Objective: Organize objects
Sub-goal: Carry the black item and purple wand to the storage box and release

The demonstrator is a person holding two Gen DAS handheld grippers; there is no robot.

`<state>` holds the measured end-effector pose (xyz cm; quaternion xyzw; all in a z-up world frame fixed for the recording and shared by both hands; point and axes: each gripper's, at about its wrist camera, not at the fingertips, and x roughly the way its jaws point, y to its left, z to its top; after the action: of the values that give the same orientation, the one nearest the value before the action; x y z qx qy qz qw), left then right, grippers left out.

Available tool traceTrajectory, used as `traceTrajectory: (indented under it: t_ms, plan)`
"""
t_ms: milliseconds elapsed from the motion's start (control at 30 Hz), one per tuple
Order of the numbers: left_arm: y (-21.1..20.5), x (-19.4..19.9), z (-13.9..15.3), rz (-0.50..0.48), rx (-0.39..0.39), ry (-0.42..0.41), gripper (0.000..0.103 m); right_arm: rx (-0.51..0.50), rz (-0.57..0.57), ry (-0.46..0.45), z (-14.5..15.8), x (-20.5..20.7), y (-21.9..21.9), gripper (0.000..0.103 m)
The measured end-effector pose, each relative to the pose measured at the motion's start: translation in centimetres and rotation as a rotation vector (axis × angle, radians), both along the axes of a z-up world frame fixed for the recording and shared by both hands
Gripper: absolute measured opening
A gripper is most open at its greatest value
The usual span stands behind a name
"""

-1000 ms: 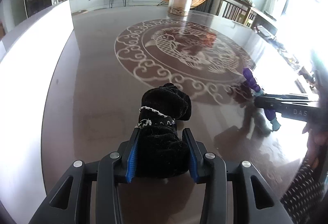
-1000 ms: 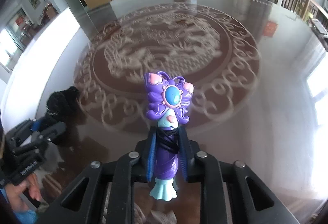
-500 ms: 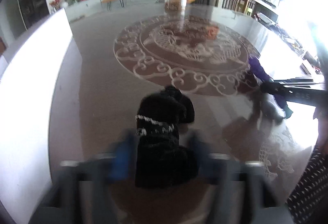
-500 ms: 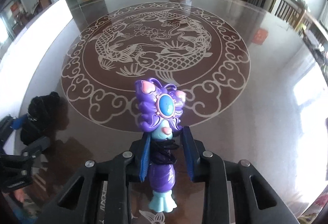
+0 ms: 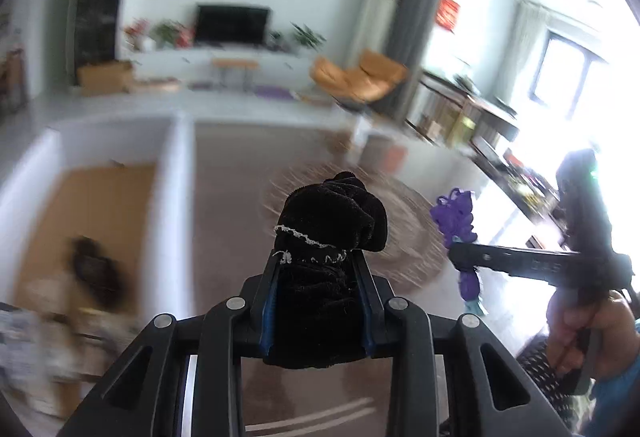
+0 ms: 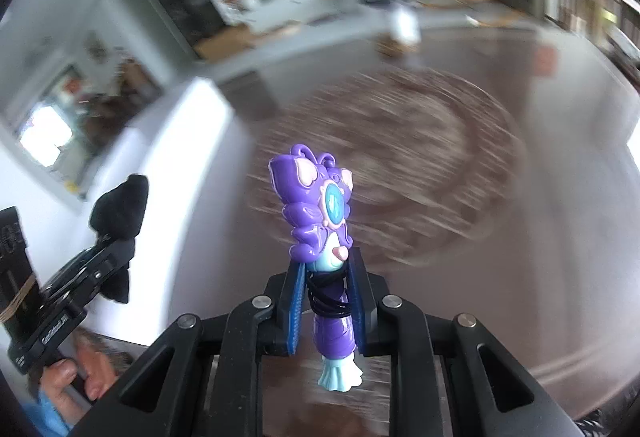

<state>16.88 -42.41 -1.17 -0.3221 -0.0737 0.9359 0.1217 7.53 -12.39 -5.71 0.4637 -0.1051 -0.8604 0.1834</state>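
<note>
My left gripper (image 5: 318, 301) is shut on a black velvet pouch (image 5: 328, 237) with a thin white trim, held up above the brown table (image 5: 224, 205). My right gripper (image 6: 326, 309) is shut on a purple butterfly-shaped toy (image 6: 316, 201) with a blue gem, a pale blue tail and black cord wound round its handle. The toy (image 5: 456, 221) and the right gripper show at the right of the left wrist view. The pouch (image 6: 118, 207) and the left gripper show at the left of the right wrist view. Both views are motion-blurred.
The round table has a pale ornamental pattern (image 6: 400, 157) in its middle and a clear jar (image 6: 402, 29) at its far side. Left of the table, below it, lies an orange-brown floor (image 5: 80, 221) with blurred dark and pale objects. A white ledge (image 5: 172, 205) borders the table's left edge.
Both grippers have lifted their objects off the table and tilted upward, so the room beyond now fills the upper half of each view. The grips have not changed.
</note>
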Motion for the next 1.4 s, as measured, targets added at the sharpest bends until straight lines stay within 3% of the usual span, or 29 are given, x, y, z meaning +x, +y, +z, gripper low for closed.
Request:
traceTrajectory:
  t_ms: [100, 233, 400, 433, 500, 533, 567, 667, 767, 867, 967, 1067, 1133, 1200, 1400]
  plan:
    - [-6.1, 1.1, 1.2, 0.146, -0.053, -0.002, 0.032, -0.090, 0.119, 0.052, 3.7, 0.4, -6.0, 0.020]
    - [-13.7, 1.4, -0.9, 0.325, -0.123, -0.108, 0.032, -0.213, 0.320, 0.064, 7.0, 1.0, -16.0, 0.020]
    - [-19.0, 1.6, -4.6, 0.445, -0.171, -0.255, 0.036, -0.181, 0.501, 0.010, 5.6, 1.7, -27.5, 0.021]
    - [-19.3, 1.7, -4.9, 0.451, -0.167, -0.264, 0.042, -0.162, 0.529, -0.027, 4.5, 1.7, -29.4, 0.022]
    - [-19.5, 2.2, -5.6, 0.461, -0.148, -0.269, 0.066, -0.112, 0.552, -0.107, 1.9, 1.4, -32.4, 0.027]
    - [-19.6, 2.5, -5.8, 0.475, -0.145, -0.264, 0.087, -0.097, 0.551, -0.125, 1.0, 1.3, -33.2, 0.032]
    - [-19.6, 2.7, -5.8, 0.485, -0.147, -0.257, 0.092, -0.085, 0.544, -0.131, 0.3, 1.1, -33.7, 0.034]
    - [-18.9, 2.6, -5.2, 0.506, -0.171, -0.217, 0.092, -0.045, 0.506, -0.118, -0.3, 0.7, -34.0, 0.039]
    - [-18.0, 3.1, -3.6, 0.591, -0.249, -0.168, 0.093, -0.007, 0.467, -0.071, 0.7, 0.8, -32.8, 0.061]
    - [-17.6, 2.0, -1.9, 0.661, -0.295, -0.206, 0.097, 0.079, 0.425, 0.010, 2.5, 0.5, -31.7, 0.076]
    - [-18.3, 2.4, -0.4, 0.668, -0.193, -0.216, 0.097, 0.190, 0.384, 0.083, 4.7, 0.7, -31.4, 0.086]
    - [-18.7, 3.8, 0.9, 0.758, -0.117, -0.212, 0.097, 0.299, 0.344, 0.159, 6.6, 0.8, -31.0, 0.099]
    - [-18.7, 4.5, 1.4, 0.848, -0.147, -0.215, 0.097, 0.360, 0.347, 0.209, 7.2, 1.6, -30.7, 0.101]
    - [-18.4, 4.6, 1.5, 0.867, -0.194, -0.218, 0.097, 0.365, 0.356, 0.248, 7.4, 2.5, -29.4, 0.101]
    - [-18.0, 4.4, 1.5, 0.806, -0.243, -0.312, 0.097, 0.284, 0.402, 0.146, 6.3, 2.1, -30.1, 0.101]
